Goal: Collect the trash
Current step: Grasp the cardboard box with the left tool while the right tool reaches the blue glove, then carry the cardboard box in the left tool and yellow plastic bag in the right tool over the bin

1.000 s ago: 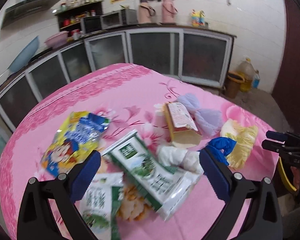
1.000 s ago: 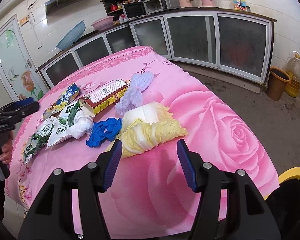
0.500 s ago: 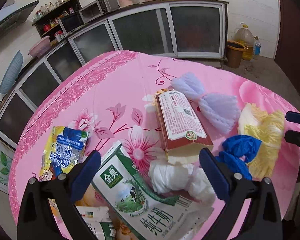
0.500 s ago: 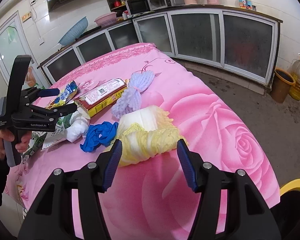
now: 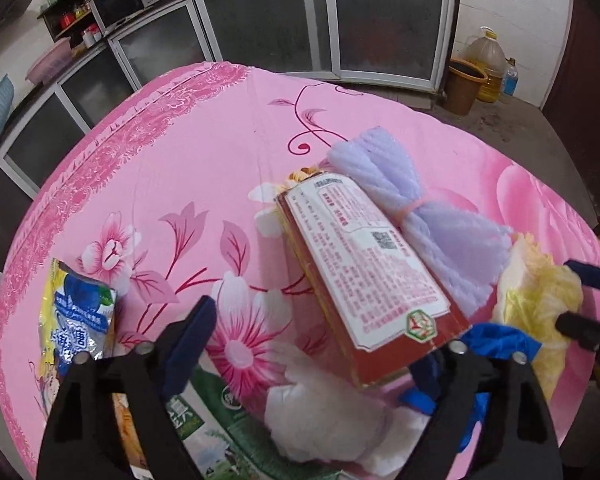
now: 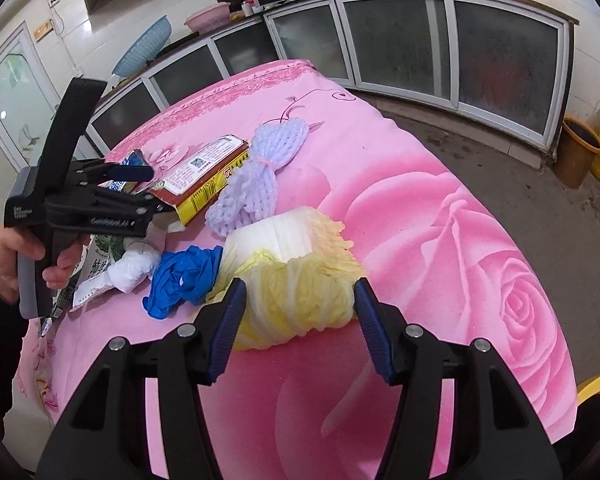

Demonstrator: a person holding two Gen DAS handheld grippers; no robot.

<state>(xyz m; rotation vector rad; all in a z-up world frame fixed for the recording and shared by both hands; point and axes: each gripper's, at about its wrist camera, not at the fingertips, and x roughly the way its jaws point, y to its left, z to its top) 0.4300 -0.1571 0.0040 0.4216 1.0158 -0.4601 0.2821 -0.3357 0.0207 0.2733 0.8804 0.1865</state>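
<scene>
Left tongs [image 5: 316, 356], spread but narrowing, are straddling the red-and-yellow printed cardboard box [image 5: 364, 268] on the pink floral surface [image 5: 204, 152]; right tongs [image 6: 300, 320], spread, are bracketing the yellow-white cabbage chunk [image 6: 296, 276], lining up for a pick.

Bench cloth [image 6: 440, 208]: pink, printed with large roses and darker magenta vine lines. On the cloth: a red and yellow cardboard box [image 5: 364, 272] with a white printed label; beside the box, a lilac foam net sleeve [image 6: 256, 176], a crumpled blue glove [image 6: 184, 276] and a pale yellow and white cabbage piece [image 6: 296, 276]. Hand-held gripper pads: dark blue.
</scene>
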